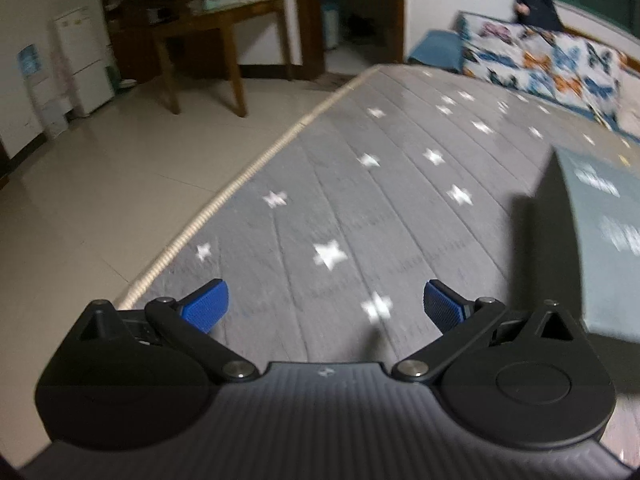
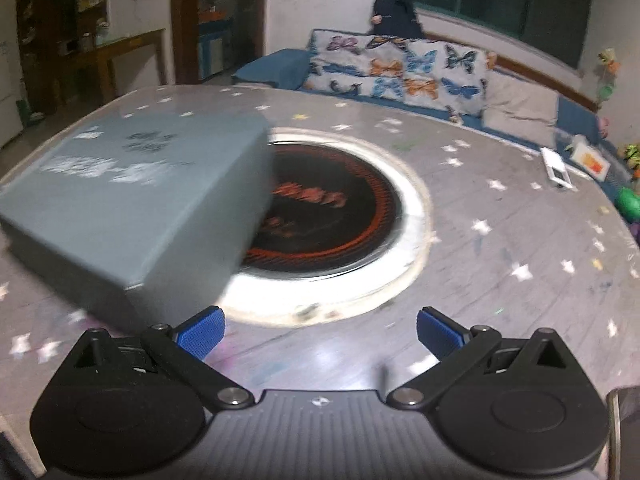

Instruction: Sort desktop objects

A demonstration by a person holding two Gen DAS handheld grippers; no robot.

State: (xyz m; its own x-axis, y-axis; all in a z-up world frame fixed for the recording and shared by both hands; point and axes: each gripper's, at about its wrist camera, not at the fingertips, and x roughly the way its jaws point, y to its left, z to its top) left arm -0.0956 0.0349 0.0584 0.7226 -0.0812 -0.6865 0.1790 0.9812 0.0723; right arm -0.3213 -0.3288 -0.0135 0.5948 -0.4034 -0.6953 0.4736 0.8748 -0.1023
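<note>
A grey-blue box with white print lies on the round table, left of centre in the right wrist view, its corner overlapping the black and orange hob set in the table's middle. The same box shows at the right edge of the left wrist view. My right gripper hovers open above the table's near side, just right of the box's near corner, with nothing between its blue pads. My left gripper is open too, over the grey star-patterned tablecloth, left of the box.
A small white device and a white card lie at the table's far right. A butterfly-print sofa stands behind the table. Tiled floor and a wooden table lie beyond the table's left rim.
</note>
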